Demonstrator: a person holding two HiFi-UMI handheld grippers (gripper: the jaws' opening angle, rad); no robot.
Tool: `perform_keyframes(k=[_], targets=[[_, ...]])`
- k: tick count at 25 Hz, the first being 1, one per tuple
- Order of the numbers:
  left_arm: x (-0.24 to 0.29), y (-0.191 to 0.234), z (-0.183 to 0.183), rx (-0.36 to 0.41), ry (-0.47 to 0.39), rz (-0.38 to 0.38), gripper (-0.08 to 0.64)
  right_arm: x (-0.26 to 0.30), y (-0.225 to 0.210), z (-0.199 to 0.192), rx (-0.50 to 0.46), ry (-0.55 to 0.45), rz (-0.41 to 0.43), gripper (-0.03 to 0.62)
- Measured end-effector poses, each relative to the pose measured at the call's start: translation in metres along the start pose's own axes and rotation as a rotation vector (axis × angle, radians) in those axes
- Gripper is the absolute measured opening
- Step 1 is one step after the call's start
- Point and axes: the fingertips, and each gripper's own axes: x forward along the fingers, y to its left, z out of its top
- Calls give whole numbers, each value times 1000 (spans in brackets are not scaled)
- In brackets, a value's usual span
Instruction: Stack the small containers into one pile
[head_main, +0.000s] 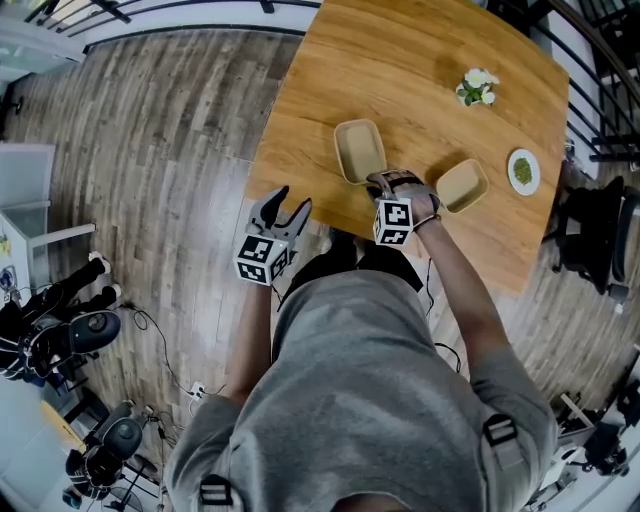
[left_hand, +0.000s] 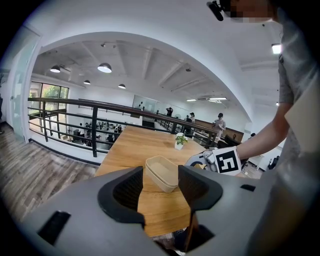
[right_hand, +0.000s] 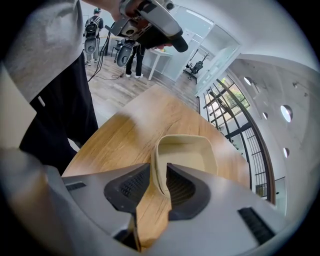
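On the wooden table (head_main: 420, 60) lies a beige rectangular container (head_main: 360, 150); in the left gripper view the container (left_hand: 162, 172) looks like two nested ones. A single beige container (head_main: 462, 185) lies to its right. My right gripper (head_main: 383, 181) is at the near right corner of the nested pair. In the right gripper view the container's (right_hand: 187, 155) near wall stands between the jaws of my right gripper (right_hand: 159, 182), with a gap beside it; the pads do not press. My left gripper (head_main: 284, 207) hovers open at the table's near left edge, and in its own view my left gripper (left_hand: 160, 187) holds nothing.
A small white pot of flowers (head_main: 477, 87) and a white plate with green bits (head_main: 522, 171) stand at the table's right side. A dark chair (head_main: 600, 235) is beyond the right edge. Railings run behind the table; equipment (head_main: 60, 310) lies on the floor at left.
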Motion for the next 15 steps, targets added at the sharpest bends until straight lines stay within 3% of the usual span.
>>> perform_keyframes(k=[15], targets=[[17, -20, 9, 32, 1, -62, 235, -24, 2, -23, 227, -4, -53, 121]])
